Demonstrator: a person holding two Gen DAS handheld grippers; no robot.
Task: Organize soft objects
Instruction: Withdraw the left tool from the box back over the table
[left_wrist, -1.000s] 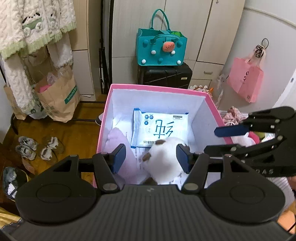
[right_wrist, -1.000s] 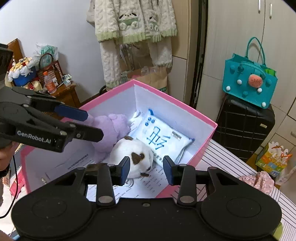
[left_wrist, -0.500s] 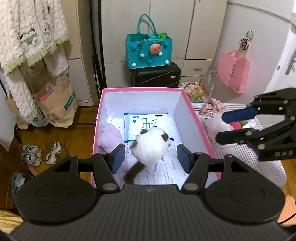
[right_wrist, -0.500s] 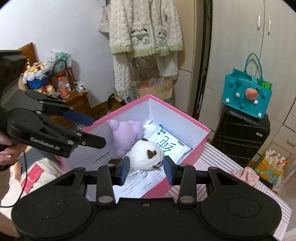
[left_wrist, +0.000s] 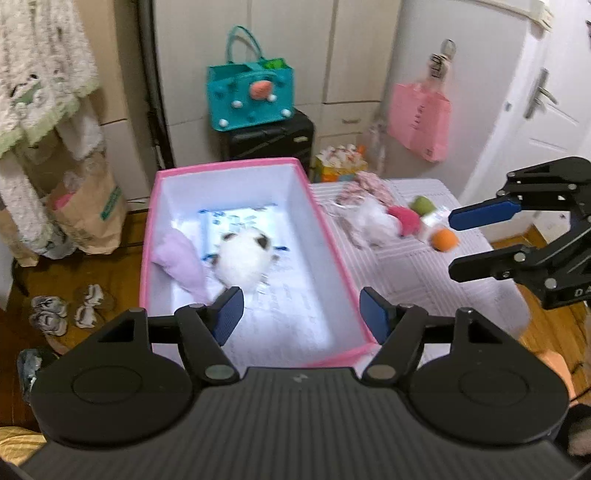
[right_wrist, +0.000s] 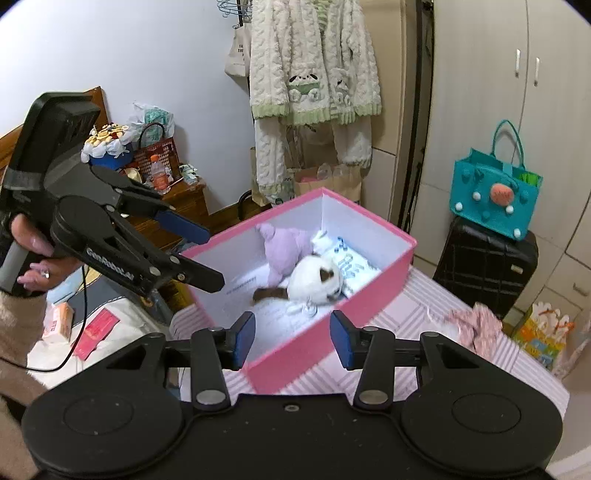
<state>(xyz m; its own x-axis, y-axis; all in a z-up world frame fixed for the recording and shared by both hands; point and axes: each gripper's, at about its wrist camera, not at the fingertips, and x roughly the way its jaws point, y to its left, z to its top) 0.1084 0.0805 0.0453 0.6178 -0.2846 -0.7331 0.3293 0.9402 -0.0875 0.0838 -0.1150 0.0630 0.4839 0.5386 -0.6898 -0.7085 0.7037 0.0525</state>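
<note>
White plush (right_wrist: 314, 278) beside "GenRobot.AI" left gripper (right_wrist: 207, 254)

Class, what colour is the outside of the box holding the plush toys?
Pink box, seen best from the right wrist.

Room lit evenly, moderately bright indoor light. Strong white glare on the floor of the pink-walled cardboard box (left_wrist: 146, 258), washing out the print on the white plastic packet (left_wrist: 236, 221). Left wrist view motion-blurred: white-and-brown plush toy (left_wrist: 242, 254) and hanging cream knitted cardigan (left_wrist: 40, 74) smeared. Right wrist view sharper. Fisheye bends the tall white cupboard doors (right_wrist: 491, 92); corners vignetted dark.
</note>
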